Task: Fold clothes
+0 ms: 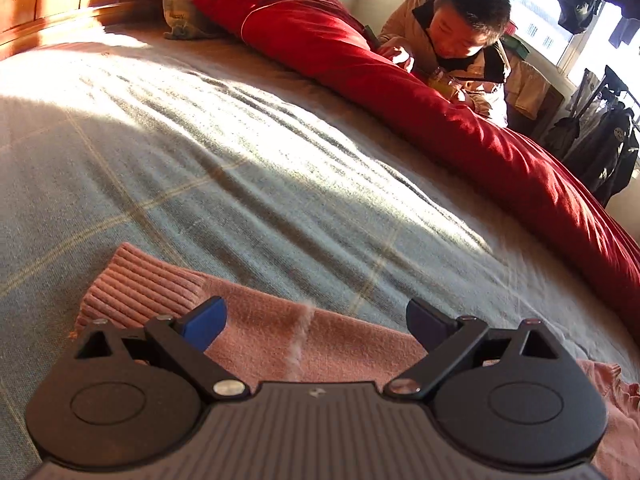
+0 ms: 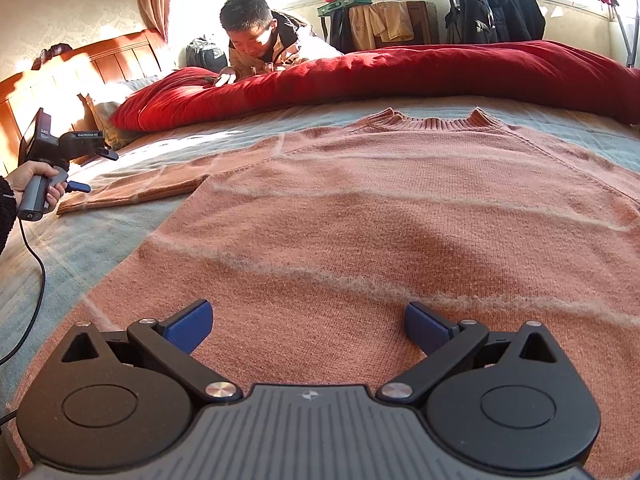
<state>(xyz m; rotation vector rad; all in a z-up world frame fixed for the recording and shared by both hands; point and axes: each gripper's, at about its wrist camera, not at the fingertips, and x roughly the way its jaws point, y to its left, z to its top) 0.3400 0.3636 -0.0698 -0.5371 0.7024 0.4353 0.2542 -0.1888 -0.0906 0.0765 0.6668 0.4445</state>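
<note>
Your right gripper (image 2: 308, 326) view alone shows the whole pink sweater (image 2: 400, 208) flat on the bedsheet (image 2: 80, 248), collar at 12 o'clock, one sleeve (image 2: 132, 194) reaching to 9. Your left gripper (image 1: 316, 322) sees only that sleeve's cuff (image 1: 136, 284), with bare sheet ahead up to the red duvet (image 1: 400, 92). Both jaws gape wide, empty.

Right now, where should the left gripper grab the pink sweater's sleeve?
Probably at the ribbed cuff, coming from above: the left gripper is open over the sleeve, which lies flat and stretched away from the sweater body, so its end lifts easiest.
</note>
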